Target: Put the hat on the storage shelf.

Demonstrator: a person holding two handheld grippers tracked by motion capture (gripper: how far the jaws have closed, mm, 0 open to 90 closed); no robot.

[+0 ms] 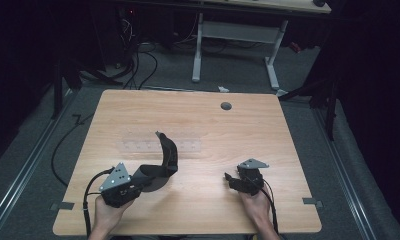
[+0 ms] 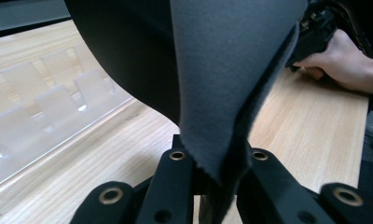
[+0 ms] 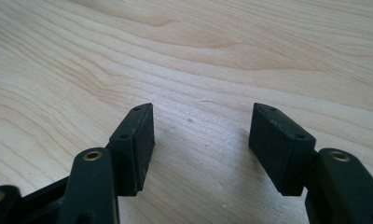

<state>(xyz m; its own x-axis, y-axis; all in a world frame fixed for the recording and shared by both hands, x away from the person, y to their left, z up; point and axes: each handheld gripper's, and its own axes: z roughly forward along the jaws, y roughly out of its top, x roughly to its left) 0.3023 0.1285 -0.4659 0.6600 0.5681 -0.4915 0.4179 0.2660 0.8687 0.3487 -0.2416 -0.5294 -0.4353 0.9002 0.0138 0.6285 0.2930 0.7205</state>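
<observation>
The left gripper (image 1: 138, 179) clamped the dark cloth (image 1: 167, 159) by one edge, lifting it clear of the table (image 1: 198, 125). The right gripper (image 1: 230, 179) stood wide open and empty, ready to take another edge

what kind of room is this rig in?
Looks like a lab or recording workspace, not a home. A bare wooden table stands on grey carpet under dark surroundings, cables trail across the floor behind it, and a second white-legged desk stands at the back.

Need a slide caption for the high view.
Left gripper lifts a dark cloth off the table; right gripper open, empty.
</observation>
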